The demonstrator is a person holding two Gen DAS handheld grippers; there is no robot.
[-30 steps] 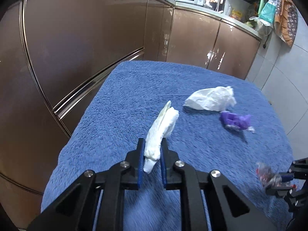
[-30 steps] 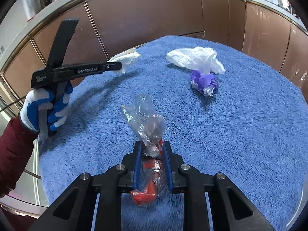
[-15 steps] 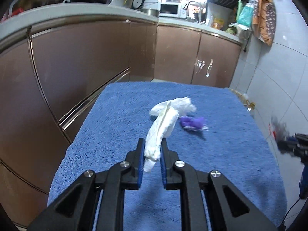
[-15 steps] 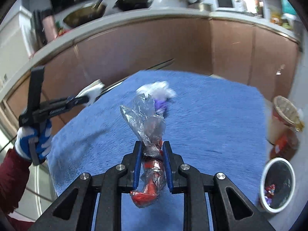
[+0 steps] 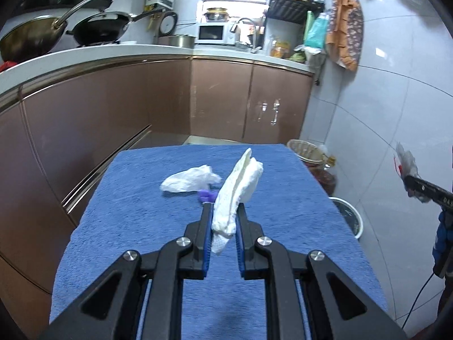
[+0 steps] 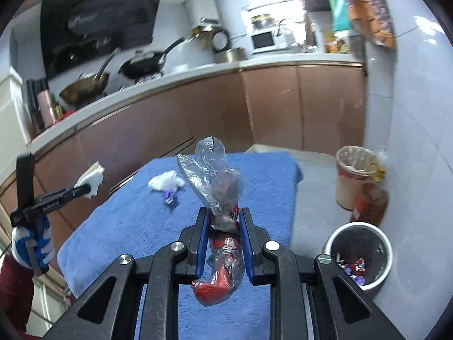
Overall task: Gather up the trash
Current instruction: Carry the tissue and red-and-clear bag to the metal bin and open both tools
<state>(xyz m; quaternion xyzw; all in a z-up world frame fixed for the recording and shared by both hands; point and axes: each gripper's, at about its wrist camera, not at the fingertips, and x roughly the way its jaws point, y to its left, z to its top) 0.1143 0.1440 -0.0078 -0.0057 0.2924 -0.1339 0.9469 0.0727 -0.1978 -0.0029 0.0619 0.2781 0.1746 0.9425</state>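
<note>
Left gripper (image 5: 223, 221) jaws pinching a white tissue (image 5: 239, 187) above the blue surface (image 5: 136, 221), crumpled bag (image 5: 189, 181) and purple scrap (image 5: 206, 196) lying mid-surface, right gripper (image 6: 222, 226) jaws clamped on a clear-and-red wrapper (image 6: 223, 243), bin (image 6: 382, 277) on floor at right.

Ahead of me: glossy brown cabinet fronts (image 5: 119, 130) under white countertop (image 5: 85, 53); white tiled wall (image 5: 376, 107) right; white microwave (image 5: 216, 34) behind.

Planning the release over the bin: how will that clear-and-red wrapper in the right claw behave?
Clear-and-red wrapper: probably very light, its thin film standing up crinkled. Likely floppy, the tail sagging below the right claw. May cling or flutter when dropped.
</note>
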